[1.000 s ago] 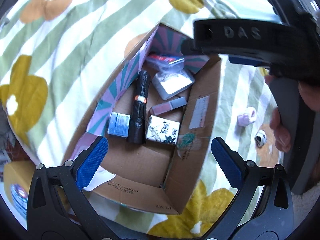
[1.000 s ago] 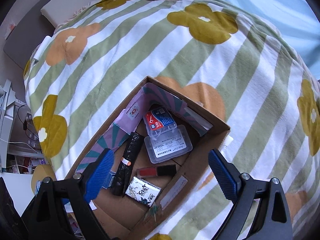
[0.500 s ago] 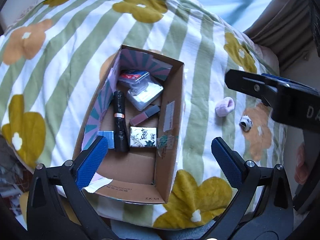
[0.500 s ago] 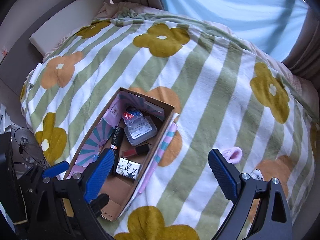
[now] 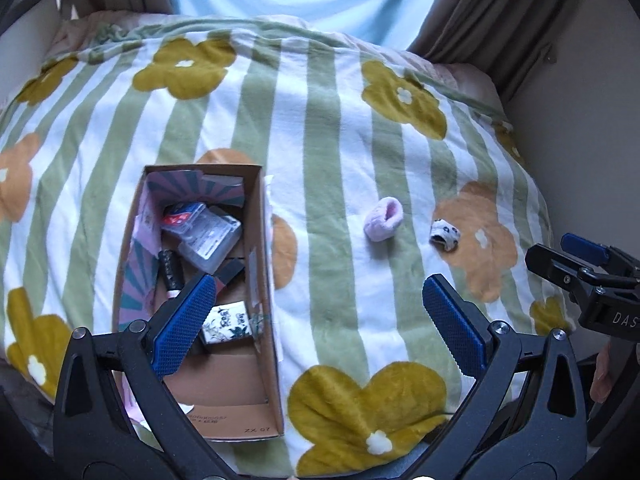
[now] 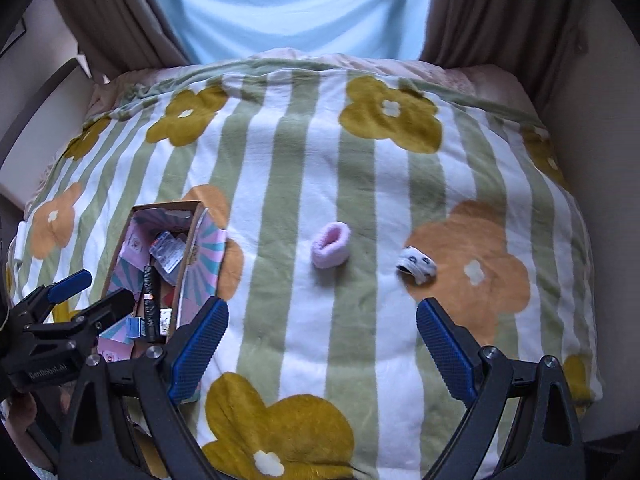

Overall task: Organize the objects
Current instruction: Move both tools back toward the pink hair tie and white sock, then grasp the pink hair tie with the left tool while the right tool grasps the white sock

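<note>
**Both grippers wide open above the bed, box and socks below**

Left wrist view: the left gripper (image 5: 320, 328) hung over a striped, flowered blanket (image 5: 332, 128) with its jaws spread wide and nothing between them. A cardboard box (image 5: 264, 280) lay on the blanket at lower left, its flaps open. Inside it were a clear case (image 5: 210, 240) leaning toward the far end, a black roll (image 5: 170, 274) along the left side, and a small patterned packet (image 5: 228, 322) nearer the camera. To the right of the box, well apart from it, a pink sock (image 5: 383, 219) lay on the blanket, and a spotted white sock (image 5: 445, 234) lay just beyond it to the right. The right gripper (image 5: 576, 260) showed at the right edge, empty; how far it stood open could not be told from here.

Right wrist view: the right gripper (image 6: 322, 344) was likewise wide open and held nothing. The pink sock (image 6: 331, 245) and spotted sock (image 6: 416, 266) lay ahead of it on the blanket (image 6: 280, 168), near each other but not touching. The box (image 6: 188, 248) sat at the left, with the left gripper (image 6: 92, 292) over its near end.
</note>
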